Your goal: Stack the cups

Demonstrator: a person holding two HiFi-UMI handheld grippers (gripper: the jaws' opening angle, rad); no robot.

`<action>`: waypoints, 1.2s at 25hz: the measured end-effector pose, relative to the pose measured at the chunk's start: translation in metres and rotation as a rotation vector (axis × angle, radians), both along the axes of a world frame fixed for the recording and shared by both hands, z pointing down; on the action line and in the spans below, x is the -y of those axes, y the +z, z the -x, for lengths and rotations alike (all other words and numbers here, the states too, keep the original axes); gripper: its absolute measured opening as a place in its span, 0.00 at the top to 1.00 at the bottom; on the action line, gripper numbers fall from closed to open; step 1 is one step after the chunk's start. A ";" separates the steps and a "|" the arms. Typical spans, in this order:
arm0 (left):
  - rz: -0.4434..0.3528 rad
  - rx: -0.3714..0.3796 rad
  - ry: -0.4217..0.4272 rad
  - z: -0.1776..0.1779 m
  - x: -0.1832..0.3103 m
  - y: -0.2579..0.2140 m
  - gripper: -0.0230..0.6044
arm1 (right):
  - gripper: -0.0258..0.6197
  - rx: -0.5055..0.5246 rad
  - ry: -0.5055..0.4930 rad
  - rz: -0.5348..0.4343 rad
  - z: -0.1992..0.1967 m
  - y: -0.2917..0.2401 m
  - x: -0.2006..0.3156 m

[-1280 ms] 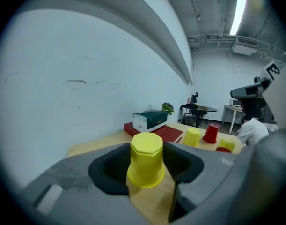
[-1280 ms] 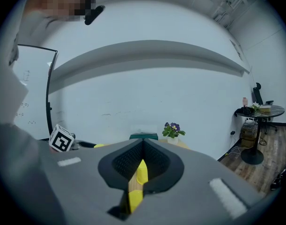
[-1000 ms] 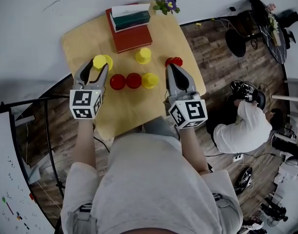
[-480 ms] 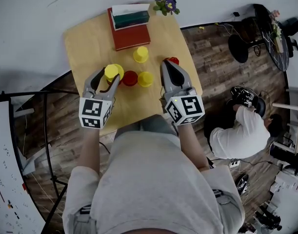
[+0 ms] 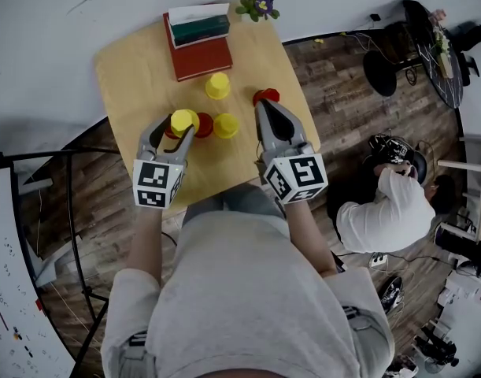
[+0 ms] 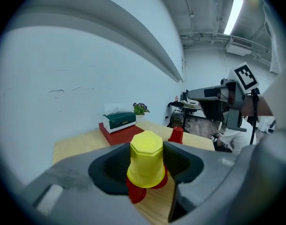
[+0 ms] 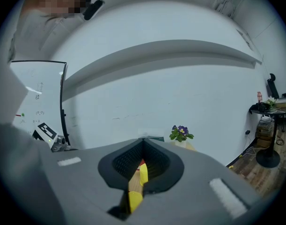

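My left gripper (image 5: pixel 175 126) is shut on an upturned yellow cup (image 5: pixel 182 120), held by its sides between the pads (image 6: pixel 145 159). The cup hangs just over two red cups (image 5: pixel 201 124) on the wooden table (image 5: pixel 130 69); in the left gripper view the red cups (image 6: pixel 137 192) show right under it. A second yellow cup (image 5: pixel 225 125) stands to their right, a third yellow cup (image 5: pixel 217 86) farther back, and a lone red cup (image 5: pixel 265 96) at the right. My right gripper (image 5: pixel 265 107) is shut with nothing in it, its tips just short of that red cup.
A red book with a green tissue box (image 5: pixel 197 38) lies at the table's back, with a small flower pot (image 5: pixel 256 2) beside it. A person in white (image 5: pixel 386 211) crouches on the floor to the right, near chairs and cables.
My left gripper has carried the yellow cup to the right, from the table's left side to above the red cups. The right gripper stays shut near the lone red cup.
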State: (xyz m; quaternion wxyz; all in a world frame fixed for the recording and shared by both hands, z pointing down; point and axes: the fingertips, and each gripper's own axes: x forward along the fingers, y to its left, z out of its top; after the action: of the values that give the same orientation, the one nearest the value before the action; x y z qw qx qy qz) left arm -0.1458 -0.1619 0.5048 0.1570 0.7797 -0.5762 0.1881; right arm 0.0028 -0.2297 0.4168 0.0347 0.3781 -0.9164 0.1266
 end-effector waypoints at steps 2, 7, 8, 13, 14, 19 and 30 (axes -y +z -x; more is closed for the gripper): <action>0.001 0.002 0.003 -0.002 0.000 0.003 0.60 | 0.96 -0.002 0.005 0.000 -0.004 0.000 0.000; -0.011 0.017 0.002 -0.005 0.001 0.005 0.60 | 0.96 -0.002 0.015 0.003 -0.012 0.001 0.001; -0.014 0.017 0.000 -0.005 0.001 0.005 0.59 | 0.96 -0.002 0.016 0.003 -0.013 0.001 0.001; -0.041 -0.009 -0.012 -0.006 0.002 0.000 0.55 | 0.96 -0.001 0.018 0.005 -0.020 0.002 0.004; -0.056 -0.020 -0.019 -0.005 0.002 -0.004 0.54 | 0.96 -0.001 0.017 0.005 -0.021 0.002 0.005; -0.177 -0.063 -0.065 -0.001 -0.002 -0.038 0.59 | 0.96 -0.011 0.018 0.000 -0.026 0.004 0.014; -0.351 -0.092 -0.204 0.009 -0.019 -0.096 0.96 | 0.96 -0.066 0.018 0.022 -0.044 0.025 0.039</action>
State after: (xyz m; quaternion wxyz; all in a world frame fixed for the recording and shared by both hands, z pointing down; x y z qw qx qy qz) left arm -0.1543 -0.1432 0.4086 0.0630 0.7406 -0.6682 0.0319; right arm 0.0472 -0.2692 0.4413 0.0678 0.3898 -0.9099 0.1245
